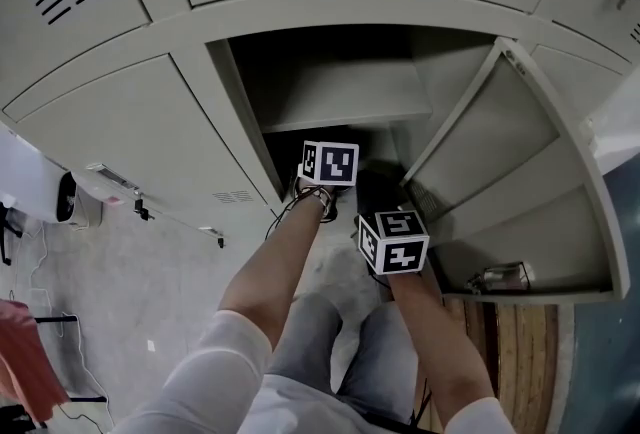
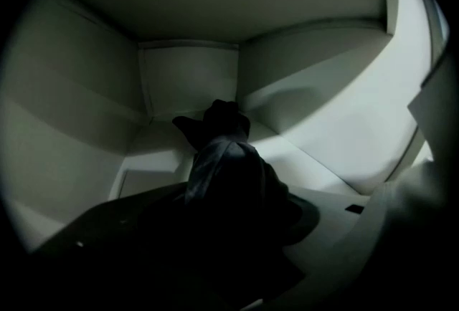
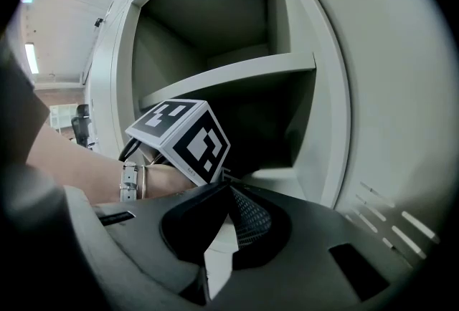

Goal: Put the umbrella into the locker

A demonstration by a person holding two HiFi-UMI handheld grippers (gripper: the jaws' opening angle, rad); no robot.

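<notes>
The black folded umbrella [image 2: 224, 159] lies inside the lower compartment of the open grey locker [image 1: 300, 57], its far end close to the back wall [image 2: 188, 77]. My left gripper reaches into that compartment; only its marker cube [image 1: 330, 163] shows from above. The umbrella runs between its jaws, but it is too dark there to tell whether the pads press on it. My right gripper [image 3: 228, 191] hangs just outside the opening, to the right of the left one, jaws together and holding nothing. Its marker cube [image 1: 393, 242] is near the door's foot.
The locker door [image 1: 500, 152] stands swung open to the right, its latch [image 1: 500, 274] low down. A shelf [image 1: 350, 107] divides the compartment above the umbrella. Closed locker doors [image 1: 120, 132] lie to the left. A pink cloth [image 1: 25, 352] hangs at the lower left.
</notes>
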